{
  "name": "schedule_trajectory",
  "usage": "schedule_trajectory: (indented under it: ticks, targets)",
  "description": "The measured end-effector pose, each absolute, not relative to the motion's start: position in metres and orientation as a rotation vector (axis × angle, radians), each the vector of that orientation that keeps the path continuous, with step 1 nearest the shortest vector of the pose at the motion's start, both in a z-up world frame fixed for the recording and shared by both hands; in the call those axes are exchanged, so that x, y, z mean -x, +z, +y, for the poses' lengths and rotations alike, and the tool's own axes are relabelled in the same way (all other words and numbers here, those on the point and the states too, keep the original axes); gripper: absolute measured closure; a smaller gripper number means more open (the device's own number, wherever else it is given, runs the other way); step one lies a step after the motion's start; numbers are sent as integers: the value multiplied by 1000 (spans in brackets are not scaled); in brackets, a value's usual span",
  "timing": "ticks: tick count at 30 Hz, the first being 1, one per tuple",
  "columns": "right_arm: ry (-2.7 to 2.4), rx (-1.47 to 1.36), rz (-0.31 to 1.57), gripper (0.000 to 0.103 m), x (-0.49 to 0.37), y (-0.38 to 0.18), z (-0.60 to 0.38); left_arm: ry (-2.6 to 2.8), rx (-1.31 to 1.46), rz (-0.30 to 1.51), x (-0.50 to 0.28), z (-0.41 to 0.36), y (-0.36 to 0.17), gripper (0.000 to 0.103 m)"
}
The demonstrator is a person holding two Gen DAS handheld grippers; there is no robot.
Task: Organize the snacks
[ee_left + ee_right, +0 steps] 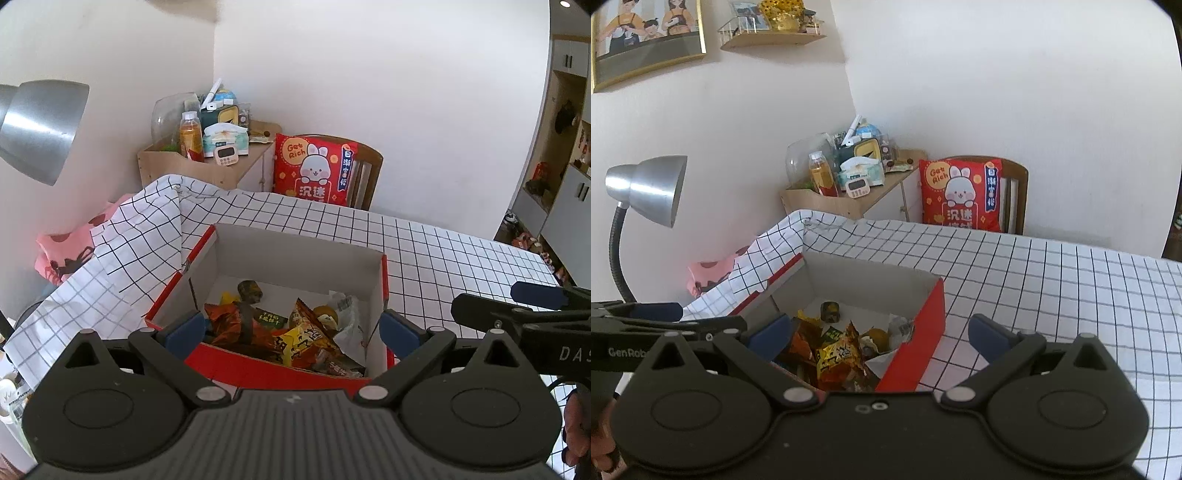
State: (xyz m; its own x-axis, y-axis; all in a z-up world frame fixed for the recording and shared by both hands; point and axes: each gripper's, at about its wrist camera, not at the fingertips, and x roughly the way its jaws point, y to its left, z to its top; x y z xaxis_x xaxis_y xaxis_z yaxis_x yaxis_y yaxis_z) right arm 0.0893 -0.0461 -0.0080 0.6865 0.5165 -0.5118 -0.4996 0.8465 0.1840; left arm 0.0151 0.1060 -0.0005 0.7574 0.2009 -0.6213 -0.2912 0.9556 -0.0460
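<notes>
The fingers [184,328] of the left gripper [291,330] stand wide apart with nothing between them, poised above the near rim of the red box [280,373], which suggests a gripper either done with a drop or lining up for a reach inside. The right gripper [882,334] is spread just as wide and also empty, one finger over the box's near corner and the other over the bare checked cloth beside it. The one box sits on the worktop [1052,288] with its lid open, and the snacks [291,339] lie heaped loosely against its near wall, probably because they were dropped in rather than arranged. An exact count is not possible, as wrappers overlap, but roughly eight or so items show: an orange-brown packet [225,321], a yellow packet [295,345], a dark green sachet [269,316], a pale crinkled wrapper [347,314], a round yellowish piece [327,314], and a small dark roll [250,290] lying apart near the back wall. No loose snack shows on the cloth in either view, so the gathering looks largely done. Behind the worktop stand one chair [369,170] carrying one red rabbit cushion [314,168], and one metal lamp [653,192].
</notes>
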Motion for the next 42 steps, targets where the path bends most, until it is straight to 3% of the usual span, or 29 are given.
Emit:
schedule_trajectory:
  ticks: [42]
  targets:
    - [555, -18, 552, 0, -84, -5, -45, 253, 193, 631, -9, 110, 9, 2]
